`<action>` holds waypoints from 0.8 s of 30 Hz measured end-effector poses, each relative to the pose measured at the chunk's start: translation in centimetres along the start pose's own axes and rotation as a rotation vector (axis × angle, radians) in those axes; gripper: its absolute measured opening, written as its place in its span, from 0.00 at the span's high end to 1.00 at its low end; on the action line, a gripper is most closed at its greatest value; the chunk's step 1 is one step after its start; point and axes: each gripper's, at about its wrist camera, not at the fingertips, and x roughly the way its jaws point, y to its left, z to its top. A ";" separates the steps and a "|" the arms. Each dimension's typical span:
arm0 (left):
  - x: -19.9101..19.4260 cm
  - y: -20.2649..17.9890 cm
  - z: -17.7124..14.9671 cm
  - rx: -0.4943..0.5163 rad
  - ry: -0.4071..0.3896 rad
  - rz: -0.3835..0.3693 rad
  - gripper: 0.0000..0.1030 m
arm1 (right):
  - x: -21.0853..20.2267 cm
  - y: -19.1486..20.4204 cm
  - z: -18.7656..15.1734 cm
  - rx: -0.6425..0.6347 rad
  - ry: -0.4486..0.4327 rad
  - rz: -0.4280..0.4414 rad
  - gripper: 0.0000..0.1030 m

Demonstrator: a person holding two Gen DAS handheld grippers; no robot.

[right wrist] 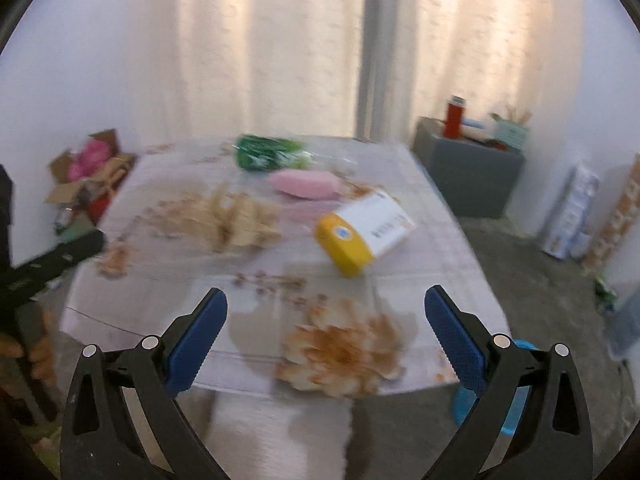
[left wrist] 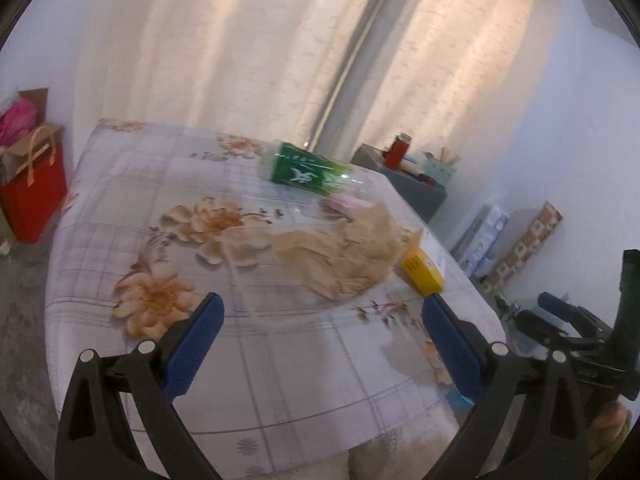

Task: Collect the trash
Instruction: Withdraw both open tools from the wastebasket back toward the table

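A small table with a floral cloth (left wrist: 256, 360) (right wrist: 440, 264) carries the trash. A crumpled beige paper (left wrist: 344, 256) (right wrist: 236, 220) lies mid-table. A yellow and white box (left wrist: 422, 274) (right wrist: 364, 236) lies to its right. A pink packet (left wrist: 346, 203) (right wrist: 306, 185) and a clear bottle with a green label (left wrist: 304, 172) (right wrist: 266, 154) lie at the far side. My left gripper (left wrist: 322, 322) is open and empty above the near edge. My right gripper (right wrist: 324, 320) is open and empty, and it also shows in the left wrist view (left wrist: 568, 320).
A red bag (left wrist: 34, 196) and a cardboard box with pink stuff (right wrist: 90, 168) stand on the floor at left. A grey cabinet (right wrist: 468, 176) with a red flask (right wrist: 454, 118) stands at back right. Cartons (right wrist: 576, 212) lean on the right wall. A blue object (right wrist: 480, 400) lies under the table's right corner.
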 end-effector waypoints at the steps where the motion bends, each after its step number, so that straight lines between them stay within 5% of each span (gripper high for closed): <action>1: 0.0 0.5 0.0 -0.011 0.000 0.008 0.06 | 0.0 0.5 0.3 -0.004 -0.010 0.009 0.08; 24: -0.5 5.2 0.1 -0.048 -0.008 0.112 0.06 | 5.5 5.4 6.4 0.075 0.063 0.271 0.08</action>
